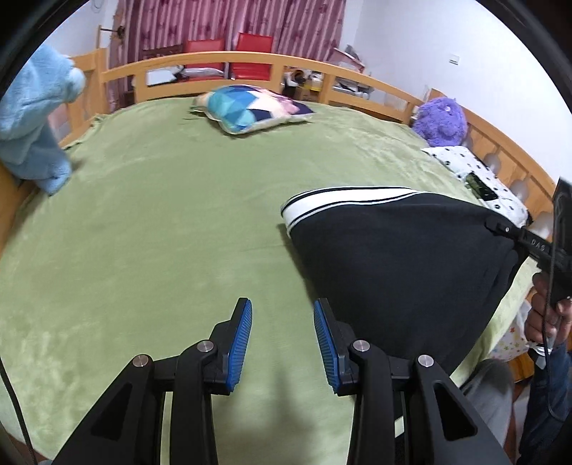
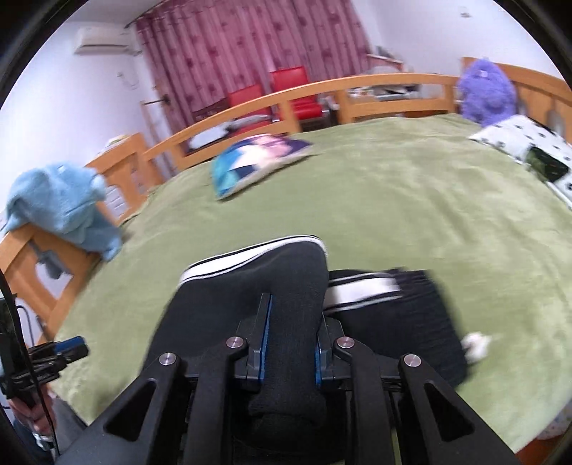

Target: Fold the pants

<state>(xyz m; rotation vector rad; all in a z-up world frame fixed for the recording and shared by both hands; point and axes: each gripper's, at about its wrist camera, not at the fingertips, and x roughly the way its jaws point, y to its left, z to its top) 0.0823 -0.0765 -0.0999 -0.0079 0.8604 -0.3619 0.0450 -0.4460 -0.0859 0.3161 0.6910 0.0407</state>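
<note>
Green plush bedspread (image 1: 150,229) covers a wide bed with a curved wooden rail (image 1: 250,59) in a room hung with pink patterned curtains (image 1: 228,21).

On the right gripper (image 2: 291,343), the blue-padded fingers (image 2: 267,332) pinch a thick fold of the black pants with white side stripes (image 2: 250,307); the cloth bulges out between the pads and down toward the camera. From that grip the pants spread over the near edge of the bed, one striped edge lifted in front of the fingers, another striped part lying flat to the right.

The left gripper (image 1: 282,343) hovers over bare bedspread with its ribbed blue pads (image 1: 240,343) spread apart and nothing between them. In its view the pants (image 1: 393,257) lie just to its right, drawn up to a point at the right gripper (image 1: 500,226), whose handle a hand (image 1: 547,314) grips.

Farther off lie a blue and pink geometric cushion (image 1: 250,107), a purple plush toy (image 1: 441,120), a white dotted pillow (image 1: 475,171), and a light blue fleecy garment (image 1: 32,118) draped over the rail.
</note>
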